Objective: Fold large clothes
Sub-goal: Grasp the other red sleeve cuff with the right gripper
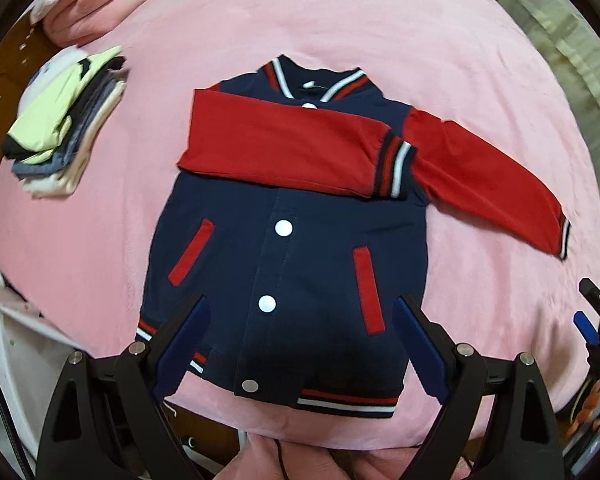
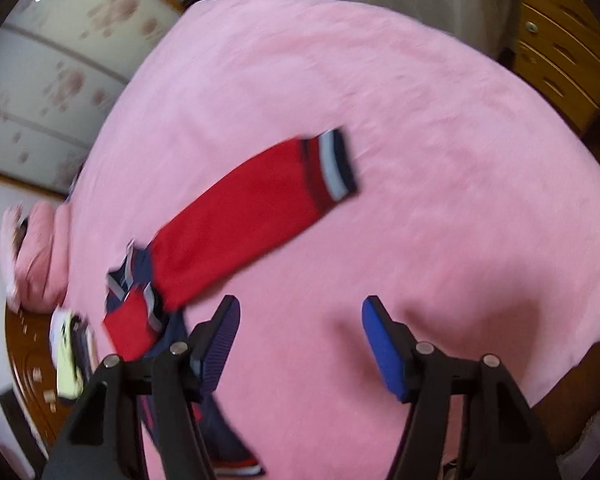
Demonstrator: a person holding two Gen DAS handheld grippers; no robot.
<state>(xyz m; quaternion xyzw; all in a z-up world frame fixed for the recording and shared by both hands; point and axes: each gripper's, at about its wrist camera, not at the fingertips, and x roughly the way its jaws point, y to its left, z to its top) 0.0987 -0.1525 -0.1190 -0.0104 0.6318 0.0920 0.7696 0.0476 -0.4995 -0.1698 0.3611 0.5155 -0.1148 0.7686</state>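
Observation:
A navy varsity jacket (image 1: 300, 264) with white snaps lies face up on the pink bed cover (image 1: 340, 20). One red sleeve (image 1: 284, 144) is folded across the chest. The other red sleeve (image 1: 488, 184) stretches out to the right, and its striped cuff (image 2: 332, 168) lies flat on the cover. My left gripper (image 1: 304, 344) hangs open over the jacket's hem, with one blue pad on each side and nothing held. My right gripper (image 2: 300, 344) is open above bare cover beside that outstretched sleeve (image 2: 236, 232). It also shows at the right edge of the left wrist view, where the right gripper (image 1: 588, 312) is blurred.
A stack of folded clothes (image 1: 60, 128) sits at the bed's left side, and a pink pillow (image 1: 100, 4) lies behind it. Wooden drawers (image 2: 560, 48) and a floral wardrobe (image 2: 40, 80) stand past the bed's edges. The bed's near edge runs just below the jacket's hem.

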